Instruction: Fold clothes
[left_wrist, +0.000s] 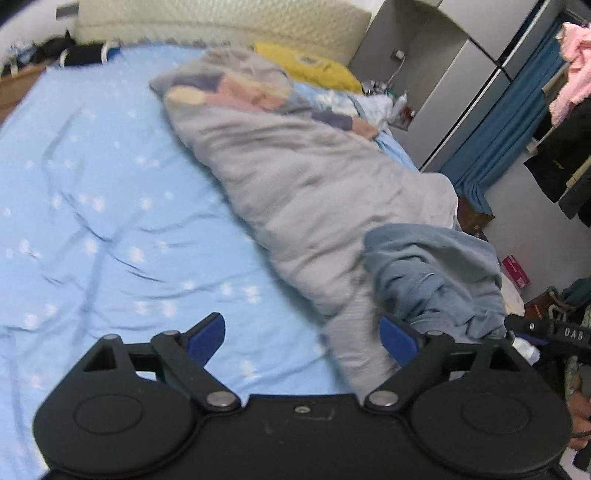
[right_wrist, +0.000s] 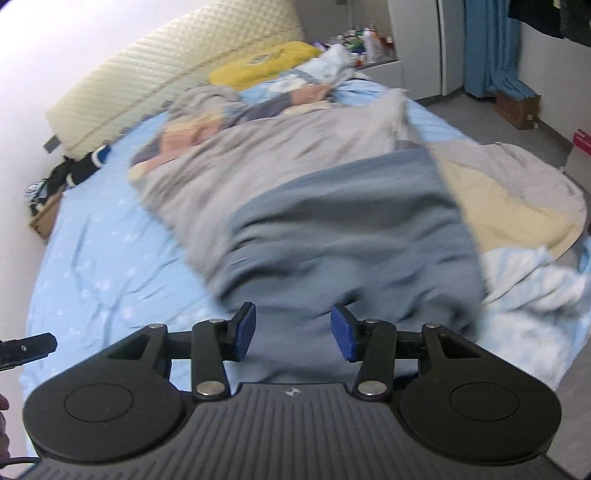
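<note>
A slate-blue garment lies on the grey quilt at the near side of the bed; it is blurred in the right wrist view. In the left wrist view it is a crumpled heap at the right. My right gripper is open, its blue pads on either side of the garment's near edge, just above it. My left gripper is wide open and empty over the bed sheet, left of the garment.
A grey quilt with a cartoon print runs down the bed. A yellow cushion and a cream headboard are at the far end. A blue curtain, a cardboard box and hanging clothes stand right.
</note>
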